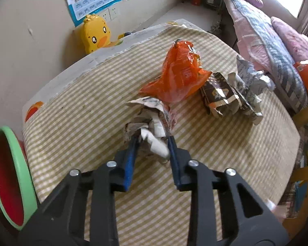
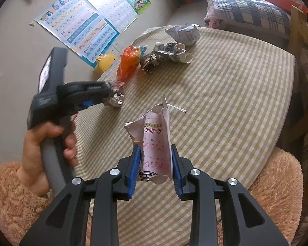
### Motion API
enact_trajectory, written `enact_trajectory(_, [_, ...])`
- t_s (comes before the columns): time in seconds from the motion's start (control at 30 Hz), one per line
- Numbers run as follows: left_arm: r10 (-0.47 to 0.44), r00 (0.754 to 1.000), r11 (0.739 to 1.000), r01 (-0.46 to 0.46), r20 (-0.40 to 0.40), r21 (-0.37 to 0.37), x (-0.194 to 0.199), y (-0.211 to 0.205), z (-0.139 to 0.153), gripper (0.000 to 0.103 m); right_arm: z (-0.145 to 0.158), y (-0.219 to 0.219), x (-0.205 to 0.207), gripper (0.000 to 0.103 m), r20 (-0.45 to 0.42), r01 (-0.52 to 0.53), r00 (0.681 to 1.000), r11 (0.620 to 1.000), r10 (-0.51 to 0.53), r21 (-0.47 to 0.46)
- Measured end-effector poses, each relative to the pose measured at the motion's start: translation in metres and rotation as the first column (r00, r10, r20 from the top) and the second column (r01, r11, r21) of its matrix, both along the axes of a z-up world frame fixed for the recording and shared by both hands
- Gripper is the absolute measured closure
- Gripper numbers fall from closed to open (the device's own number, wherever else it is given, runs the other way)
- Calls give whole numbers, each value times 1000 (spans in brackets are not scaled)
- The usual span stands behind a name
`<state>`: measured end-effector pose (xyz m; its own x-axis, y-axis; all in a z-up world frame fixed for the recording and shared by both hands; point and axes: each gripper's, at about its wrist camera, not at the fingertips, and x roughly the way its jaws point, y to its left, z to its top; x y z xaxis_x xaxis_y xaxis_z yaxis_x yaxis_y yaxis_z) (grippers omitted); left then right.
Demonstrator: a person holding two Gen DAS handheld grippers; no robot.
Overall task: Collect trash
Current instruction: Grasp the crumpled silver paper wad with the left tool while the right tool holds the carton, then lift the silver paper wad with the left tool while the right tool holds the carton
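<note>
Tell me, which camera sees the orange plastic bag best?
The left wrist view. There the orange plastic bag sits big and close in the middle of the checked tablecloth, with nothing covering it. In the right wrist view the same bag is small and far off, near the table's far edge.

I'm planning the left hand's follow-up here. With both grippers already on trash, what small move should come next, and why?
Probably lift the left gripper a little and swing it toward the green-rimmed bin. Its pads look closed on the crumpled paper wad, which still sits on the checked tablecloth, and the bin's mouth is open just past the table's edge. The right gripper already grips its pink wrapper.
</note>
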<state>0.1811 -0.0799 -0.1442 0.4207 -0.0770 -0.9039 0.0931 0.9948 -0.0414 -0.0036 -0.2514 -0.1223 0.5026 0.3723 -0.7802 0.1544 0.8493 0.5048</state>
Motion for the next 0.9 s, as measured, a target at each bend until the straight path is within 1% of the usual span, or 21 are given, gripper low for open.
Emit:
enact_trajectory(0.13, [24, 999, 999, -23, 25, -35, -23, 18, 13, 78, -2, -1, 1, 75, 0, 5, 1000, 1000, -5, 5])
enact_trajectory(0.2, [28, 999, 999, -26, 31, -38, -33, 24, 17, 78, -3, 0, 1, 75, -4, 2, 1000, 1000, -2, 5])
enact_trajectory(0.33, [31, 999, 998, -30, 16, -60, -60, 36, 22, 78, -6, 2, 2, 75, -10, -4, 1000, 1000, 4, 5])
enact_trajectory(0.47, [24, 1000, 997, -24, 0, -68, -78, 41, 21, 78, -8, 3, 4, 75, -14, -4, 1000, 1000, 4, 3])
enact_trajectory(0.67, [3, 999, 999, -5, -39, -41, -85, 37, 6, 78, -11, 4, 5, 75, -21, -6, 1000, 1000, 6, 5])
enact_trajectory(0.9, [-1, 999, 1000, 0, -35, -31, -84, 35, 3, 78, -12, 3, 5, 74, -25, -3, 1000, 1000, 3, 6])
